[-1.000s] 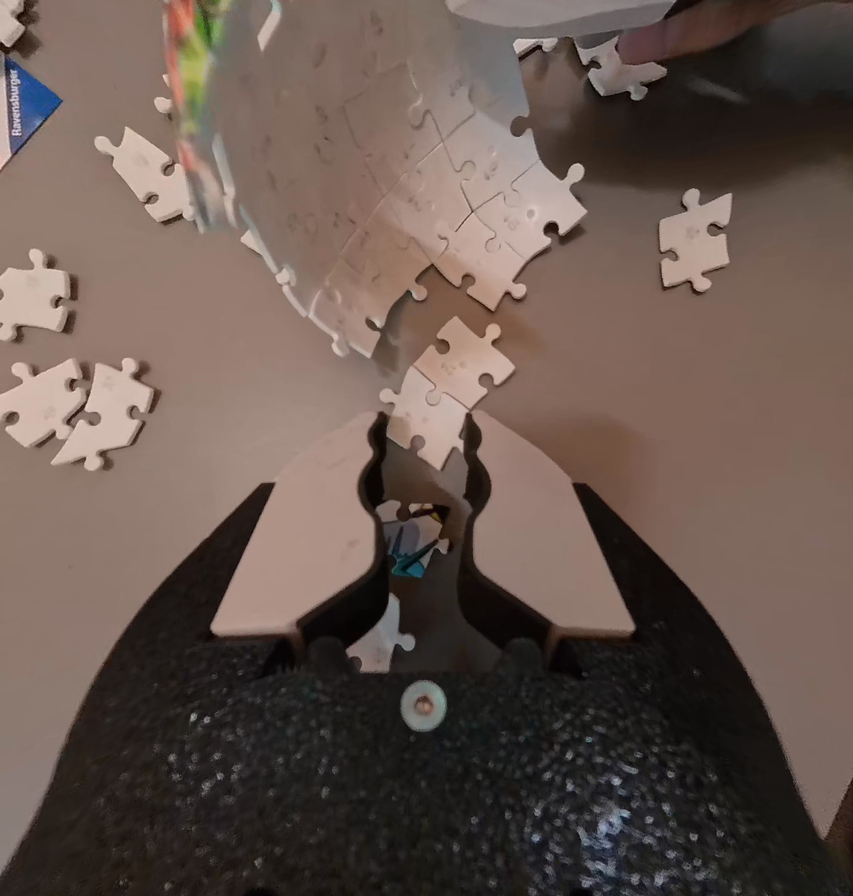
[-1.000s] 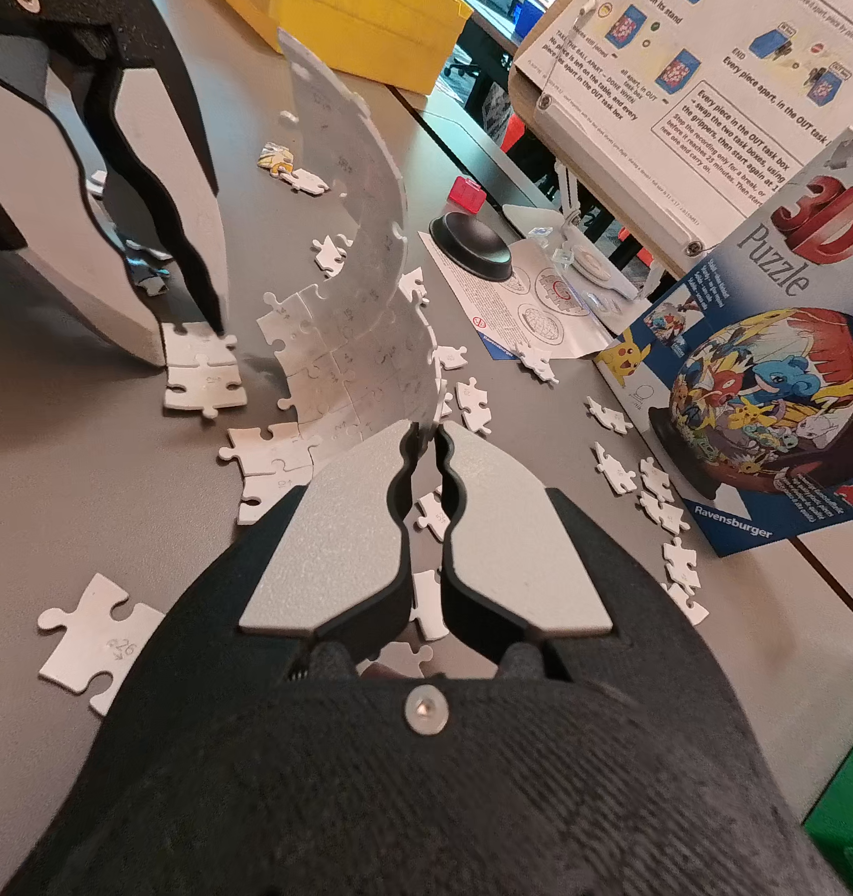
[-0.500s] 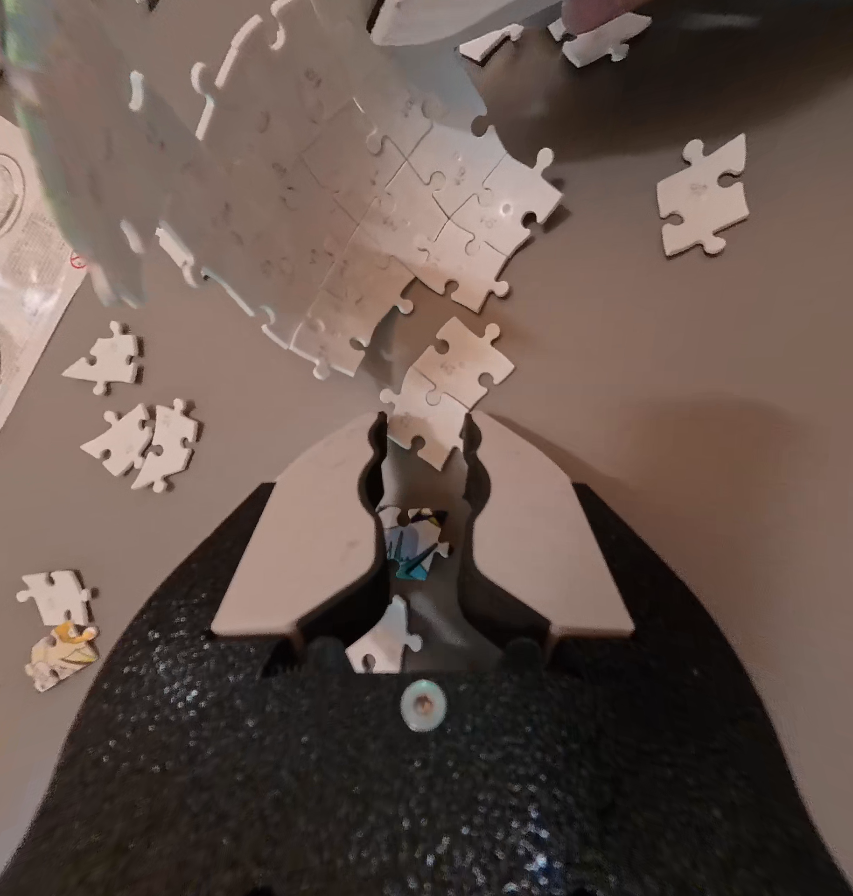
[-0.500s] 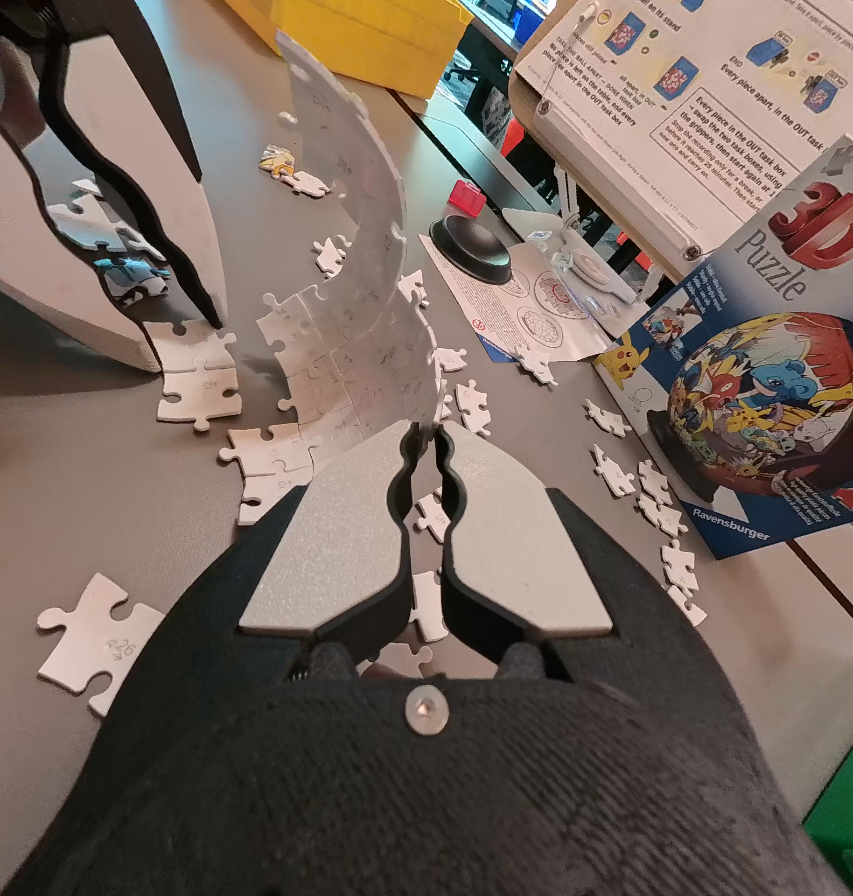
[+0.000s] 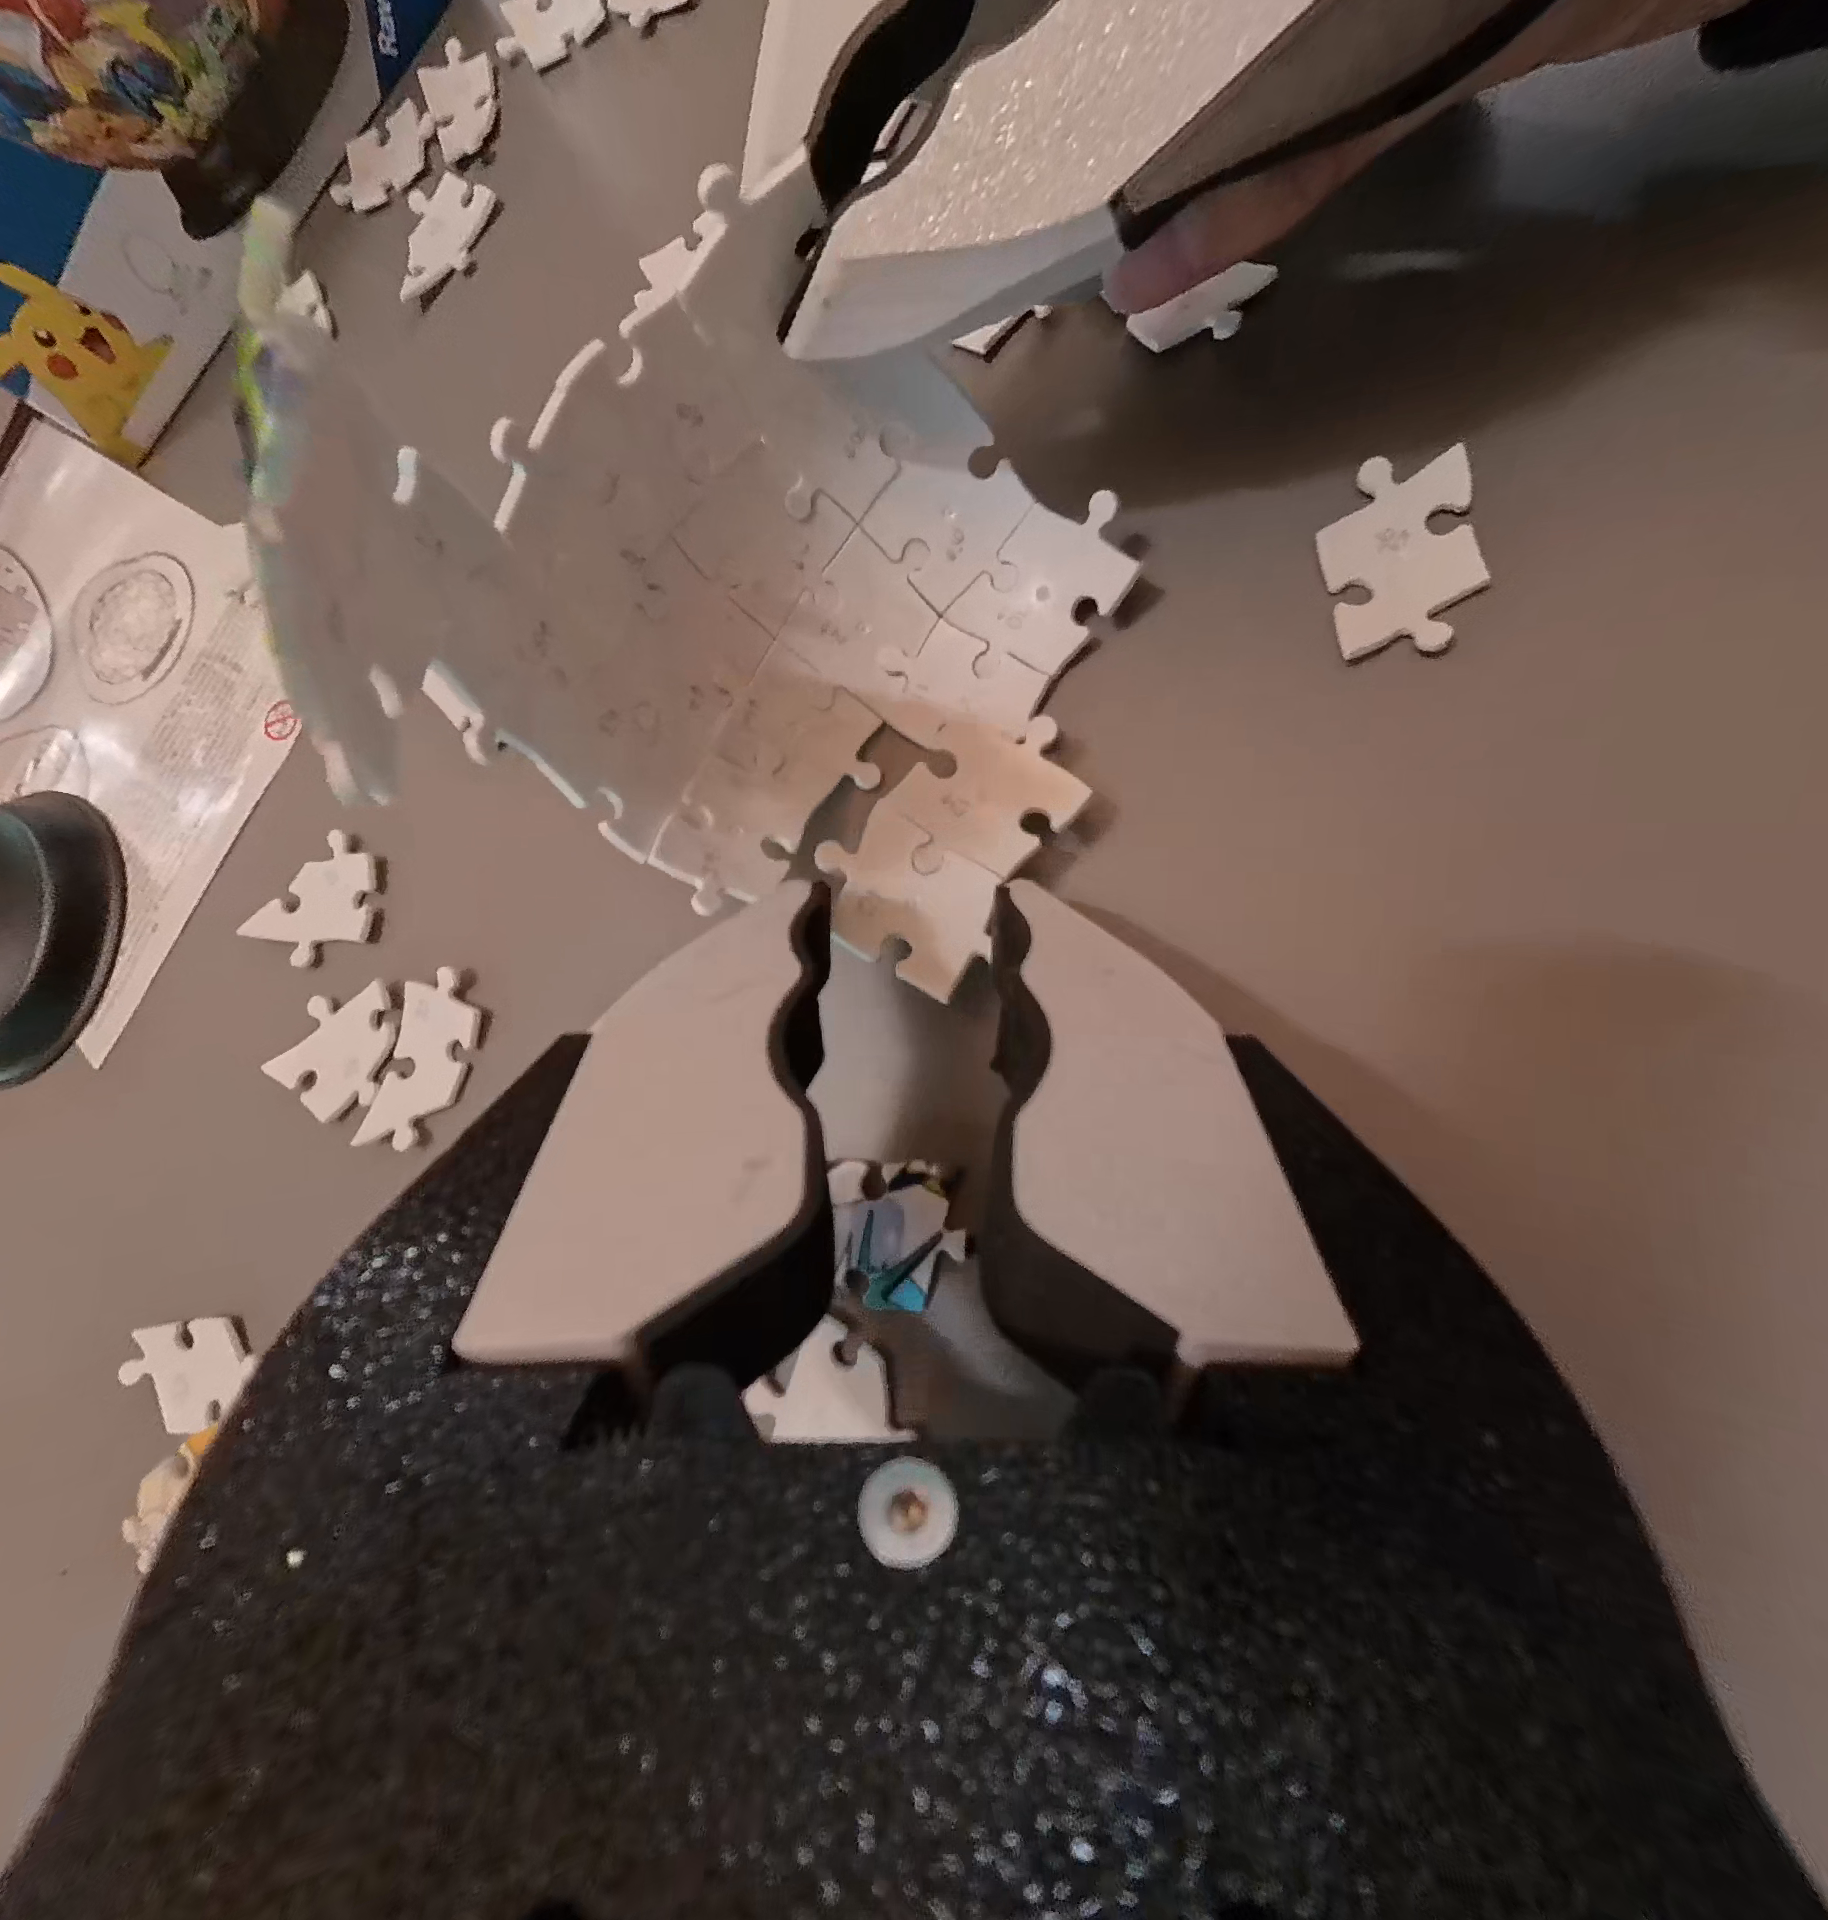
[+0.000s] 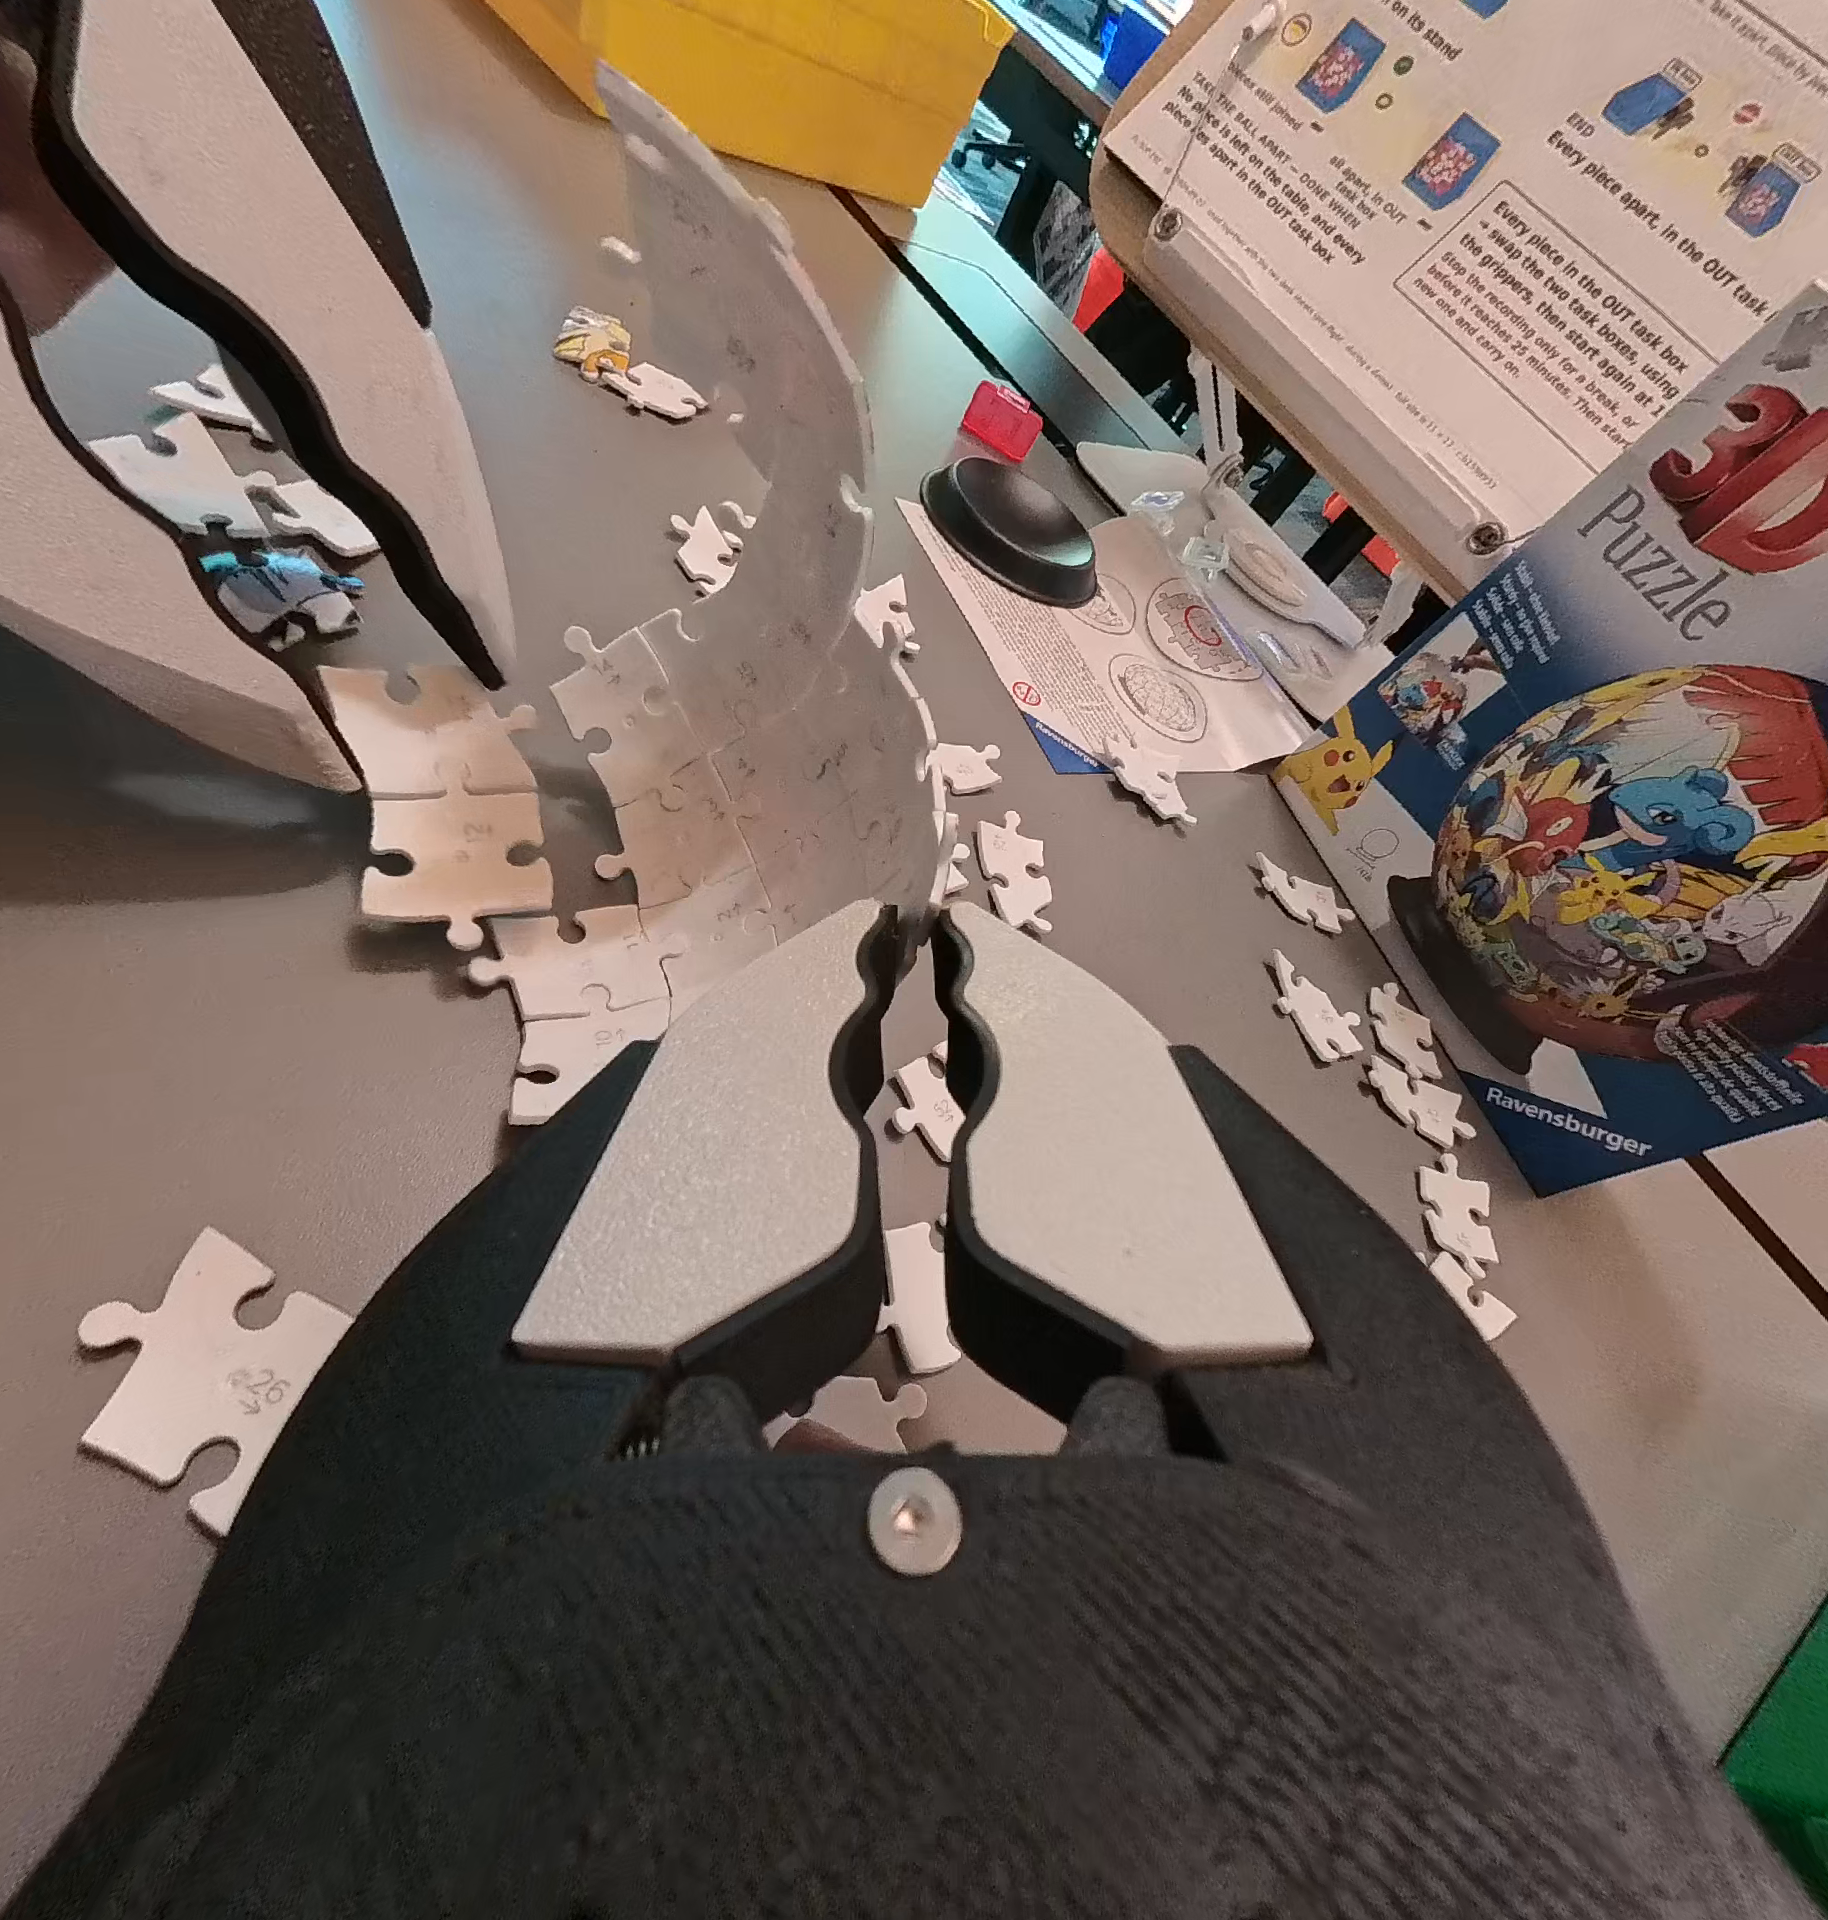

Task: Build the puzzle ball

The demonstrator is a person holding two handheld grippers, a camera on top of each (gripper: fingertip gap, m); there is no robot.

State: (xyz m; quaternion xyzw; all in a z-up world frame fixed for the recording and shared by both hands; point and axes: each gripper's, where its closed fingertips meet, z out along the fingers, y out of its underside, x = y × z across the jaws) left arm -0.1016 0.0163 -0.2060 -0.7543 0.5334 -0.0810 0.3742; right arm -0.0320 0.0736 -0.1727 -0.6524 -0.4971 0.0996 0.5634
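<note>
The right gripper (image 6: pixel 907 930) had its jaws clenched on the lower edge of the curved shell (image 6: pixel 785 644) of joined puzzle pieces, the part-built ball. From those jaws the shell rose steeply and swept away in an arc, its long axis running up and forward, its white hollow side turned toward the left gripper (image 6: pixel 411 717) and its printed side facing the puzzle box (image 6: pixel 1658 831). Its bottom pieces spread onto the grey bench (image 6: pixel 162 1039) just left of the right jaws.

The left gripper (image 5: pixel 910 914) came in from the opposite side with its jaws grasping a joined pair of white pieces (image 5: pixel 941 862). The pair lay nearly flat, white side up, its long axis running forward out of the jaws. Its far edge sat against the shell's lowest row, though I could not tell whether the tabs had locked. In the left wrist view the shell (image 5: pixel 681 582) fanned out ahead of the jaws and up to the left, with the right gripper (image 5: pixel 889 239) beyond it.

Loose pieces (image 5: pixel 370 1049) lay scattered left of the left jaws, and one single piece (image 5: pixel 1403 571) well off to their right. A black stand (image 6: pixel 1014 530) and an instruction sheet (image 6: pixel 1097 665) sat beyond the right jaws.
</note>
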